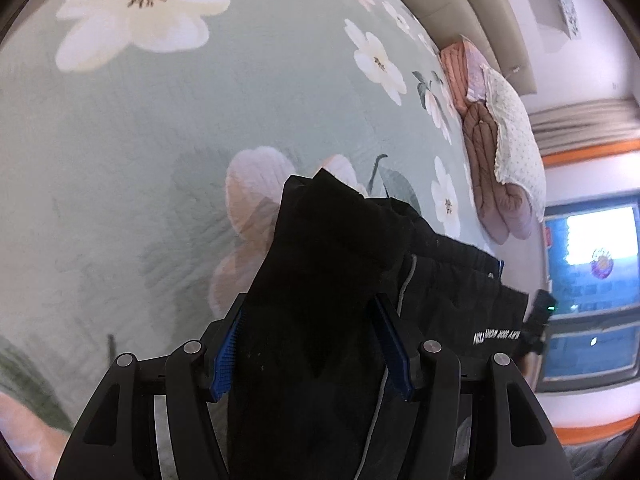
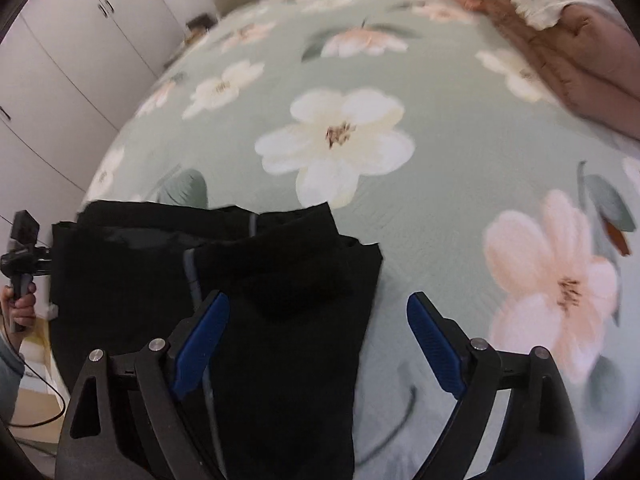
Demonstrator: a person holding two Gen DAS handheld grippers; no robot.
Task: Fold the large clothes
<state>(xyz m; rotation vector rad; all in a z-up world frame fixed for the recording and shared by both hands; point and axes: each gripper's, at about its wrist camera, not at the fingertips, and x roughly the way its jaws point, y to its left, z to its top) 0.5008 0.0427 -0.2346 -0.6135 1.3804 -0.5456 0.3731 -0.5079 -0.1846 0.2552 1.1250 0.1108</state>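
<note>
Left tool [image 1: 308, 344] clamps black garment [image 1: 340, 260]; wardrobe [image 2: 72, 40] only in right view.

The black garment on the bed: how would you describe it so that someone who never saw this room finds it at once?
Look at the large bed with the pale green flowered cover. Near its close edge lies the black garment, folded into a flat pile with a thin grey stripe and small white lettering. It is the only dark thing on the bed; the pink and brown quilts lie piled far away by the headboard.

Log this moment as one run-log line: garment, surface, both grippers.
garment: black garment folded on floral bedspread | left gripper: garment between pads, grip unclear | right gripper: open, above garment edge
</note>
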